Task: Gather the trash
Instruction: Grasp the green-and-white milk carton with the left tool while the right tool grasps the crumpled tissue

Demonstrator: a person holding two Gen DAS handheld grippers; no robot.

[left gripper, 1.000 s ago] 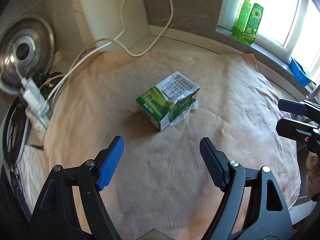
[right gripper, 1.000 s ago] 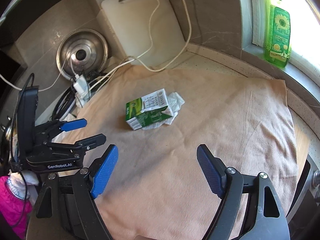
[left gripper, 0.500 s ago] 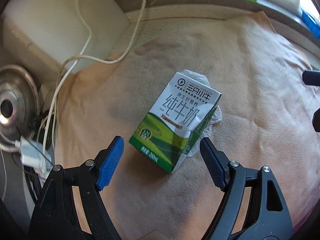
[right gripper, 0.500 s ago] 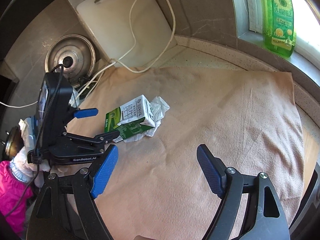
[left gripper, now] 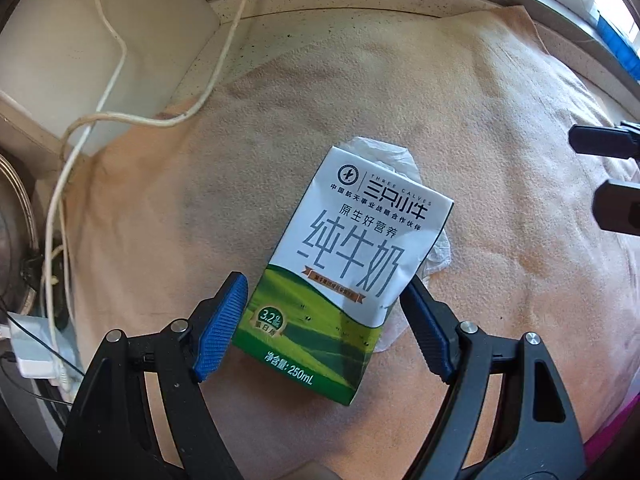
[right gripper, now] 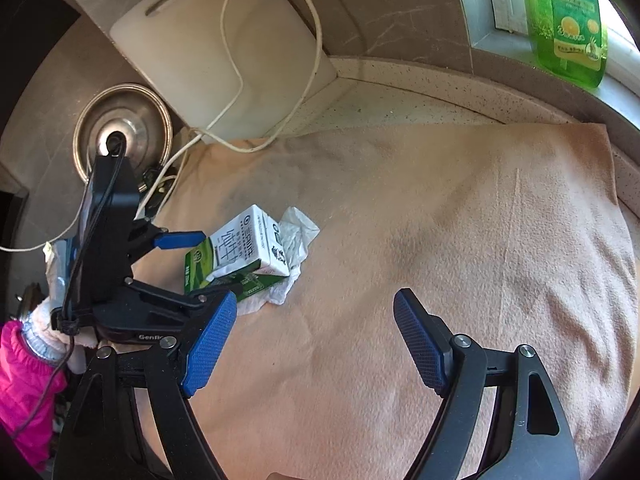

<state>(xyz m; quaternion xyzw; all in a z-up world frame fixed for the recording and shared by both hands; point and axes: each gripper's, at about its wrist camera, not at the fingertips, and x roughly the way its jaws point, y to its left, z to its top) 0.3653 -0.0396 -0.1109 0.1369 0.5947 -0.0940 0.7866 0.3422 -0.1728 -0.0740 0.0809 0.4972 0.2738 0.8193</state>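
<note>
Speckled countertop (right gripper: 400, 92) under a peach cloth (right gripper: 460, 220), milk carton (left gripper: 344, 268) seemingly atop crumpled white paper (right gripper: 296, 236)

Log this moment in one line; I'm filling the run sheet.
phase: pre-grasp | left gripper: open, straddling milk carton | right gripper: open, idle | tissue: under carton

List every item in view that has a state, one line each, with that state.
left gripper: open, fingers either side of the carton's lower end
right gripper: open, holding nothing
milk carton: lying flat on the cloth, dented, not yet clamped
tissue: crumpled, partly under the carton
cloth: spread over the counter, wrinkled
dish soap bottle: upright on the windowsill
pot lid: propped against the wall
</note>
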